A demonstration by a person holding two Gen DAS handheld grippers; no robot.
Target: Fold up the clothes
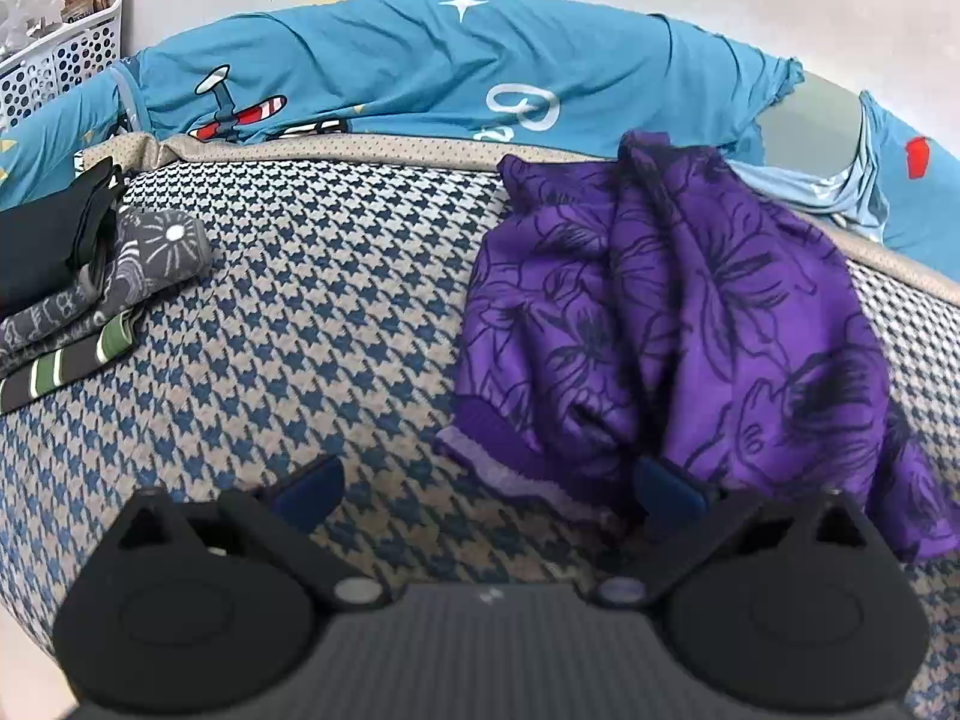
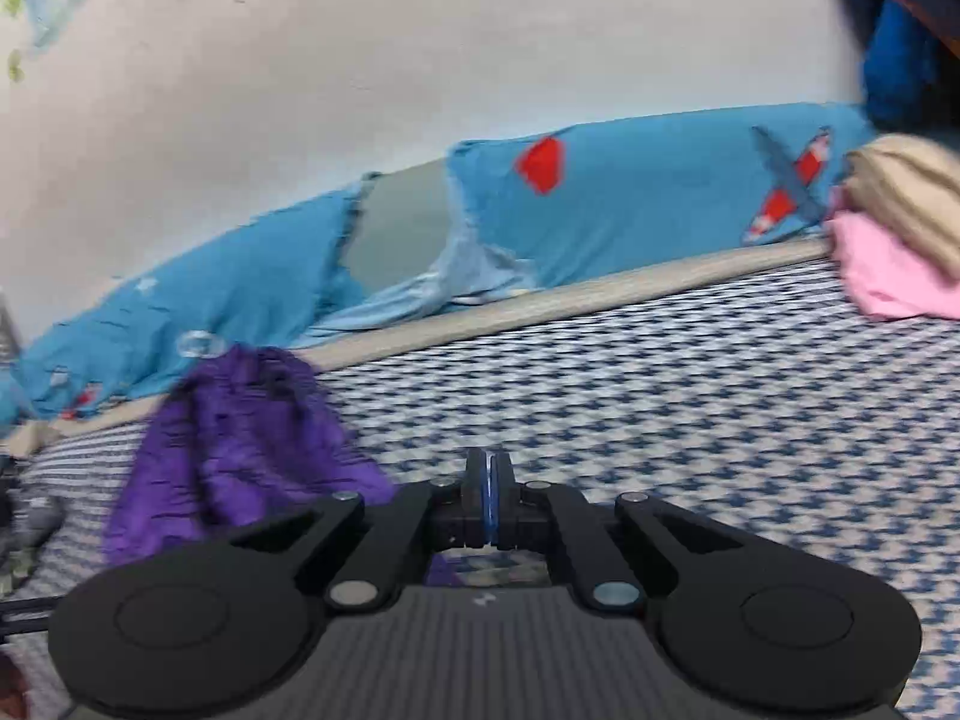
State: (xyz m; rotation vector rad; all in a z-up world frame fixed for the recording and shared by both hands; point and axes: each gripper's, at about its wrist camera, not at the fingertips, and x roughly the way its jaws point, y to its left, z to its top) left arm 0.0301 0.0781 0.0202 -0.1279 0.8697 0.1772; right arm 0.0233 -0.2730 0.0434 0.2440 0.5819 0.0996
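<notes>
1. The bed (image 1: 312, 276), with its checked cover, gives plenty of bare room, so space is not the worry; the purple top (image 1: 690, 312) lies crumpled toward the far edge, against the blue bedding (image 1: 420, 60). If it is folded from this bunched state, creases and a lopsided fold seem likely, because no edge lies flat yet.
2. The blue bedding sits right behind the top. A reach too far could catch that sheet along with the garment and drag both.
3. The left gripper (image 1: 489, 489) has its jaws spread wide and holds nothing. One of its fingers (image 1: 669, 489) sits at the top's near hem, the other over bare cover. Closing here may pinch only a thin edge, or the bed cover as well, and the cloth could slip out on lifting.
4. The right gripper (image 2: 489, 495) is fully closed and empty, with the top (image 2: 240, 450) off to its left. It must open before it can take a corner; a push with closed jaws would only bunch the cloth further.
5. The folded stack (image 1: 78, 288) lies well apart at the left; a wide swing might topple it.
</notes>
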